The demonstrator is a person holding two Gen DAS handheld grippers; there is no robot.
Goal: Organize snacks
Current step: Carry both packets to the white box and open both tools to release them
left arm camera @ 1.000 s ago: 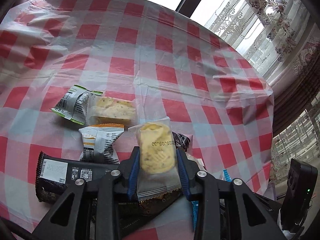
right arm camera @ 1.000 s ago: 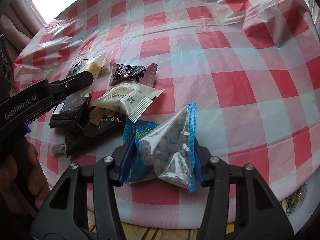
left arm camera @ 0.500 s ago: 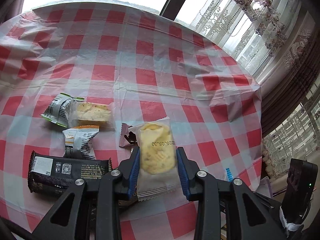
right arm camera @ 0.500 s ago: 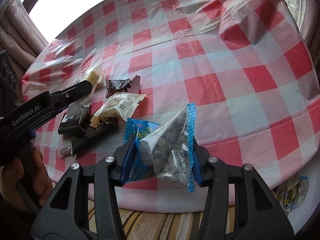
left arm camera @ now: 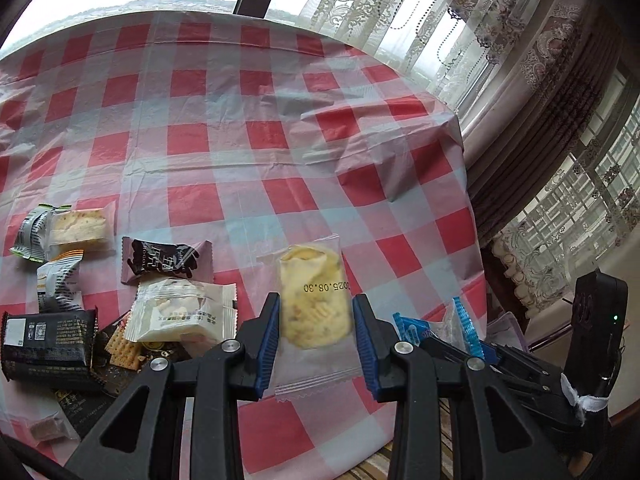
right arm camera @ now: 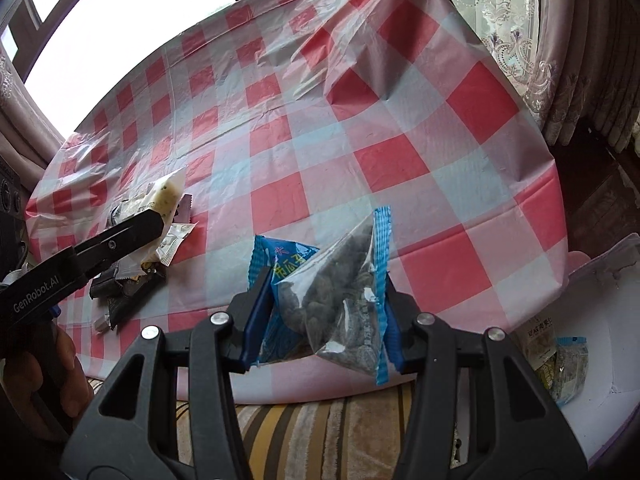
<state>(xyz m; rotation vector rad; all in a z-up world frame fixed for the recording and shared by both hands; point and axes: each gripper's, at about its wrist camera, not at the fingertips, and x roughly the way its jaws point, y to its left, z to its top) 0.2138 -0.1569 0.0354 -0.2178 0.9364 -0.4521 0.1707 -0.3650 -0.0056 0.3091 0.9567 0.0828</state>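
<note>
My left gripper (left arm camera: 315, 320) is shut on a clear packet with a yellow cracker (left arm camera: 313, 300) and holds it above the table's near edge; it also shows in the right wrist view (right arm camera: 158, 222). My right gripper (right arm camera: 320, 308) is shut on a blue-edged clear bag of dark seeds (right arm camera: 340, 292), lifted over the near edge; the bag also shows in the left wrist view (left arm camera: 440, 328). A pile of snack packets (left arm camera: 100, 300) lies on the red-checked tablecloth (left arm camera: 256, 120) at the left.
In the pile are a white packet (left arm camera: 180, 314), a brown packet (left arm camera: 164, 262), a black packet (left arm camera: 48, 344) and a cake slice packet (left arm camera: 80, 226). A white container (right arm camera: 592, 364) with several snack bags stands at the lower right beside the table. Curtains hang at the right.
Both grippers have risen and drawn back toward the table's near edge, each keeping its packet. The snack pile has shifted left in the views.
</note>
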